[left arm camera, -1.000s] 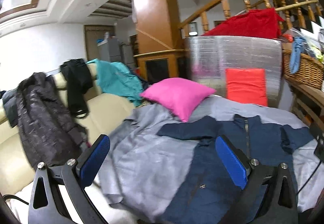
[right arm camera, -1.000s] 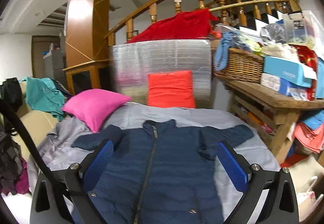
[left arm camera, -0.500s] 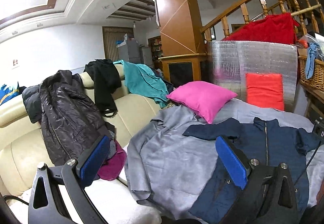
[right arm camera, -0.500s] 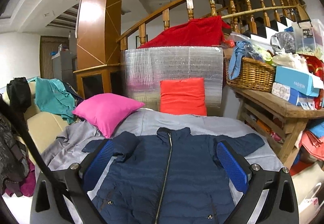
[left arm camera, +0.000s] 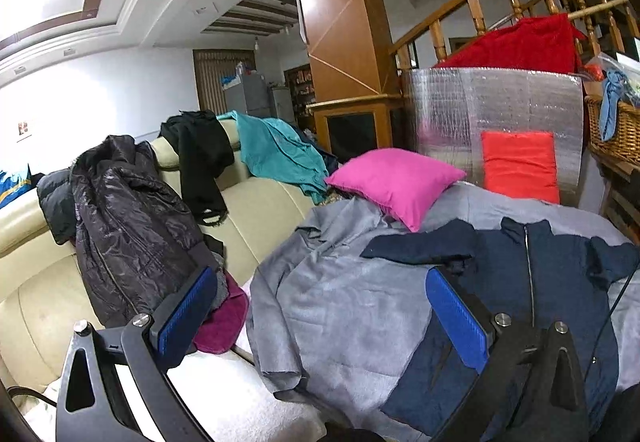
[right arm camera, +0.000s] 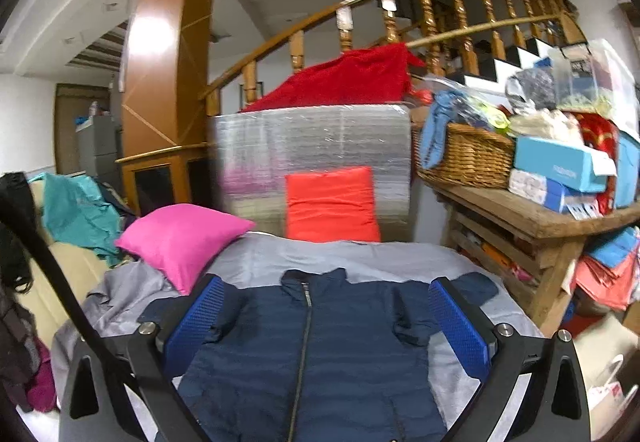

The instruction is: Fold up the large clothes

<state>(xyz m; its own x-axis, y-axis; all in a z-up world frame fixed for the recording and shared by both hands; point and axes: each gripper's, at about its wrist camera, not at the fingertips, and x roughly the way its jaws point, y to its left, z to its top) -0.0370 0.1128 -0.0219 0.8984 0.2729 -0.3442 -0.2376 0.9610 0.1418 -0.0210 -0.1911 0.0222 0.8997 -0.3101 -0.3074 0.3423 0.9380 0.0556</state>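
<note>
1. Two claws in play, and the biggest thing past the left claw (left arm camera: 320, 306), off to its left side, is a cream sofa (left arm camera: 264, 210) with a black coat (left arm camera: 132, 218), a black top (left arm camera: 200, 158) and a teal garment (left arm camera: 280, 154) draped over its back.
2. A grey sheet (right arm camera: 360, 254) is spread out right under and ahead of both claws.
3. The navy jacket (right arm camera: 320, 346) lies flat on that sheet, zipped, collar pointing away, sleeves out to the sides. It sits right between the fingers of the right claw (right arm camera: 324, 318), and to the right of the left claw.
4. Straight ahead, beyond the jacket, stands a silver foil panel (right arm camera: 316, 146) with an orange cushion (right arm camera: 332, 202) leaning on it.
5. A pink pillow (left arm camera: 396, 182) sits ahead and between the left claw's fingers, on the sheet's far left corner.
6. Both claws are spread wide apart, nothing between the blue pads, neither one touching the jacket.
</note>
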